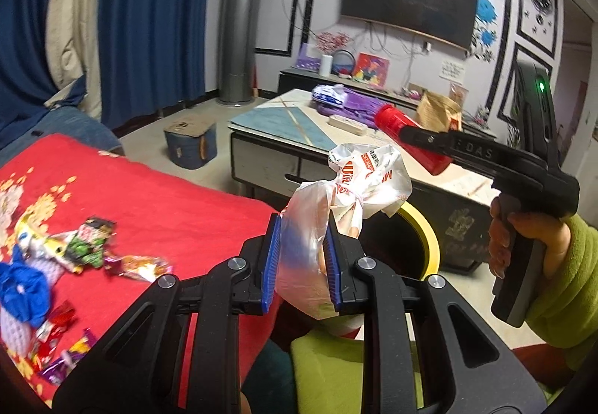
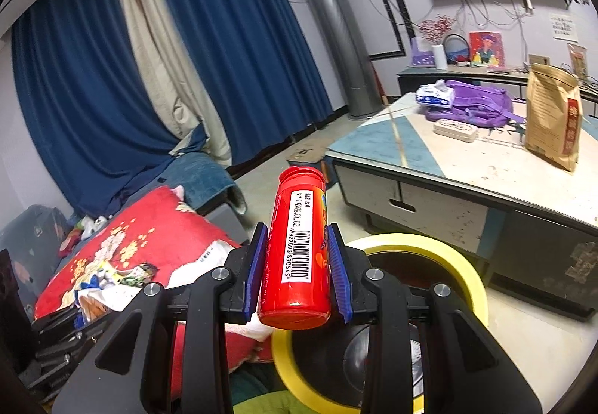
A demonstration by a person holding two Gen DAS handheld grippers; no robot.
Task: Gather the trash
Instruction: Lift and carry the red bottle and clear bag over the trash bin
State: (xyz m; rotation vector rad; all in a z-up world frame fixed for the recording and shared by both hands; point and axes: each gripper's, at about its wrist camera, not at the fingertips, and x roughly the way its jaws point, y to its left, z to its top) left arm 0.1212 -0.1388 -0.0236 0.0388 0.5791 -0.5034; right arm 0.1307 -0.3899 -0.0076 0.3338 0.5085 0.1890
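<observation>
I saw a crumpled, knotted clear plastic bag (image 1: pixel 336 212) with orange print sticking up from between my left gripper's (image 1: pixel 302 260) blue pads, above the yellow-rimmed bin (image 1: pixel 429 238). A red cylindrical bottle (image 2: pixel 295 249) with a white barcode label sat pinched lengthwise in my right gripper (image 2: pixel 297 272). Loose candy wrappers (image 1: pixel 93 249) lay scattered on the red blanket

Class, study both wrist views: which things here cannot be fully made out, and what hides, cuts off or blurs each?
- Yellow-rimmed bin, right wrist view: its inside is screened by the right gripper and its red bottle.
- Plastic bag, left wrist view: contents unreadable through crumpled film; the left gripper covers its lower part.
- Wrappers on the red blanket, left wrist view: blurred, print illegible.
</observation>
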